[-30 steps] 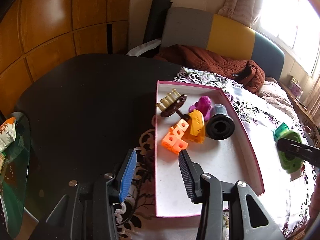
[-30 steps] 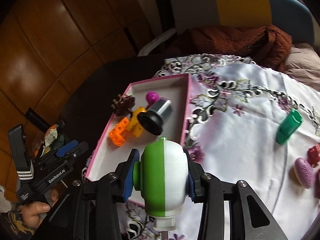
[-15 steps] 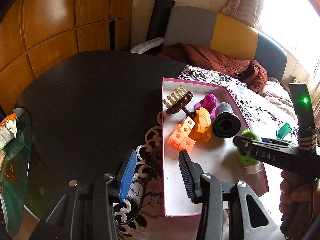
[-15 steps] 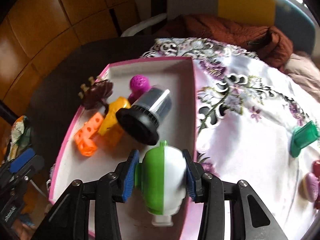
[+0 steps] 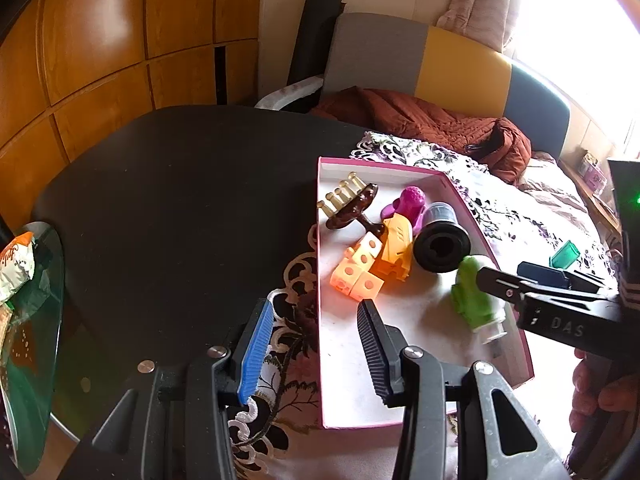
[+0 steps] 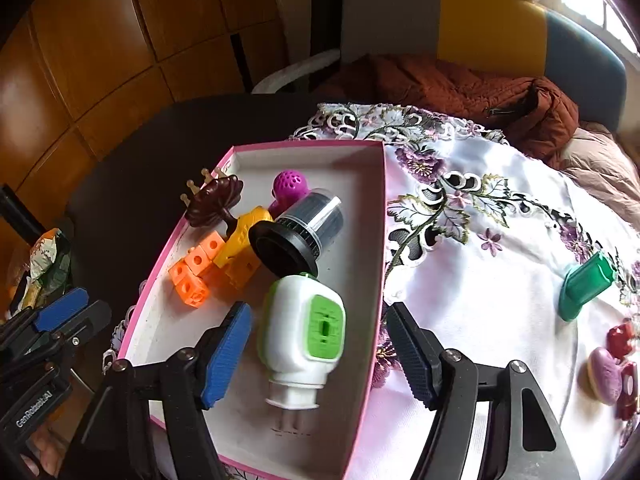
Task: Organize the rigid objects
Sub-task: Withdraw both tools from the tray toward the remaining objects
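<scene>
In the right wrist view, the right gripper (image 6: pixel 316 354) is occupying the bottom of the frame with its jaws opening; the green-and-white plug-in device (image 6: pixel 302 334) is lying between them on the floor of the pink box (image 6: pixel 378 264), pads clear of it on both sides. The release step is judged to be in hand: the device is resting in the near part of the box, its top just beside the black-capped jar (image 6: pixel 302 230). Behind it, toward the frame's centre left, orange blocks (image 6: pixel 196 270), a yellow piece (image 6: pixel 240 240), a brown comb-like item (image 6: pixel 214 200) and a purple ball (image 6: pixel 290 186) are sitting grouped. At right on the floral cloth (image 6: pixel 480 280), a green case (image 6: pixel 586 290) and some red and purple pieces (image 6: pixel 612 364) are waiting outside the box. The next move is judged to call for lifting clear without nudging the device, then crossing right to those pieces. In the left wrist view, the left gripper (image 5: pixel 316 352) is hovering narrowly parted and empty over the box's left wall. The red pieces are cut off at the frame edge and hard to identify; the device's underside is hidden.
</scene>
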### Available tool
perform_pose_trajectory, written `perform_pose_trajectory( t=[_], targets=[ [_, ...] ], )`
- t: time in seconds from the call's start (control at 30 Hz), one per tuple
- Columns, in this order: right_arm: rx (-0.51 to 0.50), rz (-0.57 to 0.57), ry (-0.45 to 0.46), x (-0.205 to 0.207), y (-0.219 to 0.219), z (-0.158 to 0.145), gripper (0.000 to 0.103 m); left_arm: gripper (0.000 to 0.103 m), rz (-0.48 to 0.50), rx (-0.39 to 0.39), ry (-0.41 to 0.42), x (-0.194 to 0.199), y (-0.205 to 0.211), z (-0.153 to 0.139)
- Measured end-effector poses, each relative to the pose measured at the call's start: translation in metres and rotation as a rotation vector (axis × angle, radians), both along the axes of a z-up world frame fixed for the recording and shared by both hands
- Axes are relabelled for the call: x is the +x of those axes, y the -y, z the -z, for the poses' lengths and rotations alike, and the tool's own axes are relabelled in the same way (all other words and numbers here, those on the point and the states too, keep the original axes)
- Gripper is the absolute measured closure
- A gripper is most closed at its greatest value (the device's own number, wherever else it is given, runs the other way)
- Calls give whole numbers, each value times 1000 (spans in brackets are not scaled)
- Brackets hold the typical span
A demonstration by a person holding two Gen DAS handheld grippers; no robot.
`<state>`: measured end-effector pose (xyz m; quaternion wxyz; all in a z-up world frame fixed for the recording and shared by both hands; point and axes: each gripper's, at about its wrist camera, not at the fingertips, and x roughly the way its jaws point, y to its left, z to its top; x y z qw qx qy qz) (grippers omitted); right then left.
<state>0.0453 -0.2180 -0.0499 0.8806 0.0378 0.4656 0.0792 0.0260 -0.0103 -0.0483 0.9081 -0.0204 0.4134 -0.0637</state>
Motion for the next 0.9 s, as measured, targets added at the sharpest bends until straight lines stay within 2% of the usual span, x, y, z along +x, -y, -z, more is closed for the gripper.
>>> perform_pose_trajectory(
  t=[0.43, 0.57, 0.9],
  targets=[
    [-47, 59, 84, -26, 44, -27, 19, 59, 43, 33, 20, -6, 16, -8],
    [-67, 95, 93, -33, 70, -34, 15, 59, 61, 42, 24, -7, 22, -10],
    [-194, 238, 101, -52, 156, -40, 11, 59, 112, 63, 30, -11, 43, -14]
  ],
)
